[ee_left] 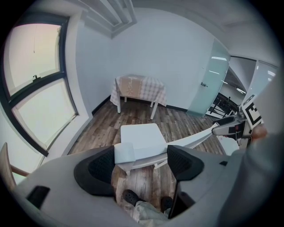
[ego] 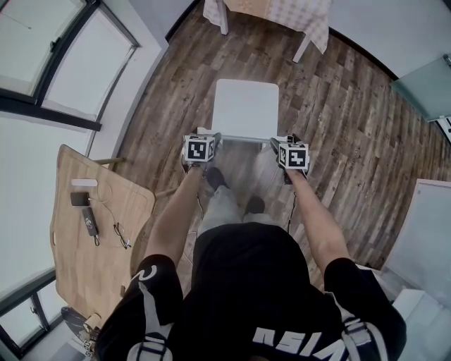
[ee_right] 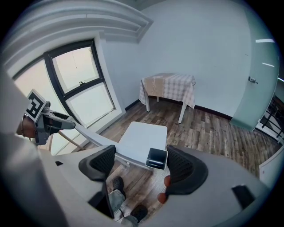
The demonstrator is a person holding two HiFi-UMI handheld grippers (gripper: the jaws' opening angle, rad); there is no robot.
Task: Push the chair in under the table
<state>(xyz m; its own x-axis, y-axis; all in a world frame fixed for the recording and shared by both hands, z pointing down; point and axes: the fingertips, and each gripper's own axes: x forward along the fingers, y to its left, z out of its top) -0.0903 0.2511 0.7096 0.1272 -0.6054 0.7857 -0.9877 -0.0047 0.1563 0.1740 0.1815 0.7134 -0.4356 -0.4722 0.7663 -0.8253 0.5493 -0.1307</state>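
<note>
The white chair (ego: 245,106) stands in front of me on the wood floor, its seat facing the table with the checked cloth (ego: 282,14) at the far wall. Floor lies bare between chair and table. My left gripper (ego: 213,140) sits at the left end of the chair's top back rail (ego: 245,139), my right gripper (ego: 277,145) at its right end. In the left gripper view the rail's end (ee_left: 125,153) lies between the wide-apart jaws of the left gripper (ee_left: 142,164), beside the left pad. In the right gripper view the right gripper (ee_right: 141,164) straddles the hollow rail end (ee_right: 156,158).
A wooden desk (ego: 91,240) with a phone and cables stands at my left by the windows. A glass door (ego: 423,84) and a white cabinet (ego: 431,233) are on the right. My feet (ego: 215,176) are just behind the chair.
</note>
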